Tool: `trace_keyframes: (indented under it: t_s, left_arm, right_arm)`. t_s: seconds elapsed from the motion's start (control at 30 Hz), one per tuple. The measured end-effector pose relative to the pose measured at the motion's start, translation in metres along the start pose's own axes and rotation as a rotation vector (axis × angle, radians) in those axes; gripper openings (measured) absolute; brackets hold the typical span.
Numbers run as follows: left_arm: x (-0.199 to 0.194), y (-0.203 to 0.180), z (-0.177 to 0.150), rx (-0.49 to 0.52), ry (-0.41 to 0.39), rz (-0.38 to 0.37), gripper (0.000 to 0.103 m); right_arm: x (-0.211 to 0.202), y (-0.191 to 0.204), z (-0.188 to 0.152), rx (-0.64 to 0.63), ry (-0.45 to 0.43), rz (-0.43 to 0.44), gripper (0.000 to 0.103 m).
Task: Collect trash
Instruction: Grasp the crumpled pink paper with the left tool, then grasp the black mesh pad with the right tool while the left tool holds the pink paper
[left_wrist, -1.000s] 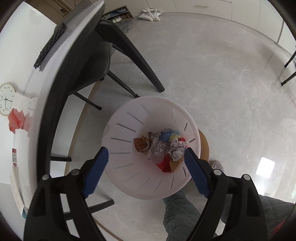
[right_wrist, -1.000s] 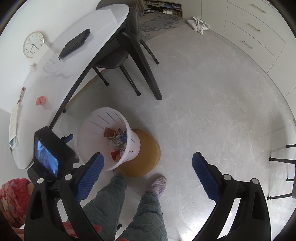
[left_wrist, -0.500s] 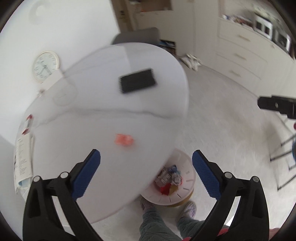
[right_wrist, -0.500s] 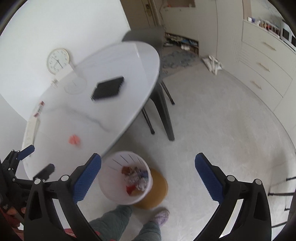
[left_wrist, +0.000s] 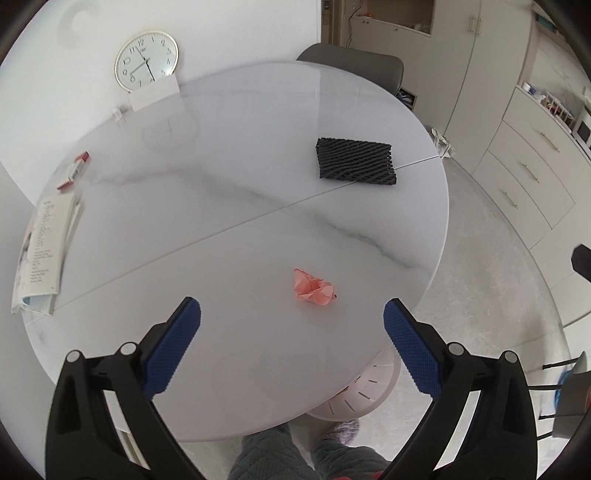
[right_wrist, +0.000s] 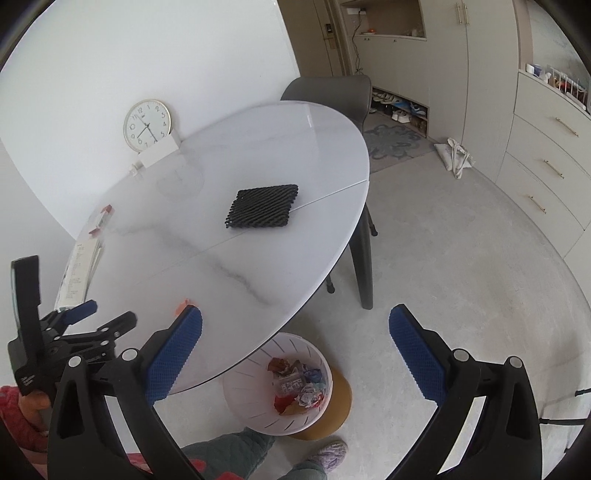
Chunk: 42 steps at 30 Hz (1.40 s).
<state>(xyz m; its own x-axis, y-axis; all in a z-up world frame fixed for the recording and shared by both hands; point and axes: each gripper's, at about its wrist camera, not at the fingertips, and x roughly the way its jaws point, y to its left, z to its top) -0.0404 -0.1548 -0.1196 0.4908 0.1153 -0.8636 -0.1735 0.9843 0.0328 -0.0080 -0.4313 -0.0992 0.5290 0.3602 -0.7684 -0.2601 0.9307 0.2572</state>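
Note:
A crumpled pink paper scrap (left_wrist: 313, 291) lies on the white round table (left_wrist: 229, 192), just ahead of my left gripper (left_wrist: 291, 332), which is open and empty above the table's near part. A black foam net (left_wrist: 355, 161) lies further back right; it also shows in the right wrist view (right_wrist: 263, 206). My right gripper (right_wrist: 295, 334) is open and empty, high above the floor. The white trash bin (right_wrist: 243, 398) with crumpled waste (right_wrist: 299, 387) stands under the table's edge. The left gripper (right_wrist: 85, 317) shows at left there.
A clock (left_wrist: 146, 60) and a white box (left_wrist: 153, 96) stand at the table's back. A leaflet (left_wrist: 40, 243) and a small red-white pack (left_wrist: 75, 170) lie at left. A grey chair (right_wrist: 332, 92) stands behind. The person's legs (right_wrist: 236, 454) are by the bin.
Both grippers have risen from over the bin and floor to above the table. The left one now faces the pink scrap. Both stay open.

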Motion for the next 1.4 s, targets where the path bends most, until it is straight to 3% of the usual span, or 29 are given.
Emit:
trace_keyframes:
  t_s: [0.1,0.27,0.33,0.57,0.9,1.17,1.3,1.4]
  left_arm:
    - [0.028,-0.006,0.003,-0.014,0.039,-0.006,0.092]
    - [0.087,-0.015,0.004,-0.073,0.140,0.032,0.069]
    - [0.104,-0.015,0.004,-0.111,0.163,0.044,0.064]
    - [0.135,-0.014,0.006,-0.187,0.203,0.059,0.039]
    - [0.126,-0.004,0.013,-0.194,0.221,0.019,0.033]
    - [0.089,0.025,0.044,-0.083,0.151,-0.014,0.033]
    - [0.078,0.040,0.060,-0.012,0.109,-0.027,0.033]
    - [0.076,0.054,0.071,0.044,0.078,-0.034,0.033]
  right_arm:
    - [0.007,0.001,0.000,-0.008,0.025,0.003,0.101]
    - [0.017,-0.004,-0.001,-0.014,0.066,-0.001,0.101]
    - [0.021,-0.007,-0.001,-0.014,0.079,-0.001,0.101]
    - [0.028,-0.017,-0.002,-0.003,0.109,0.002,0.101]
    - [0.064,-0.002,0.024,-0.036,0.144,0.038,0.101]
    - [0.162,0.040,0.090,-0.009,0.182,0.126,0.101]
    - [0.213,0.055,0.133,-0.101,0.206,0.090,0.092]
    - [0.250,0.064,0.165,-0.244,0.243,0.052,0.088]
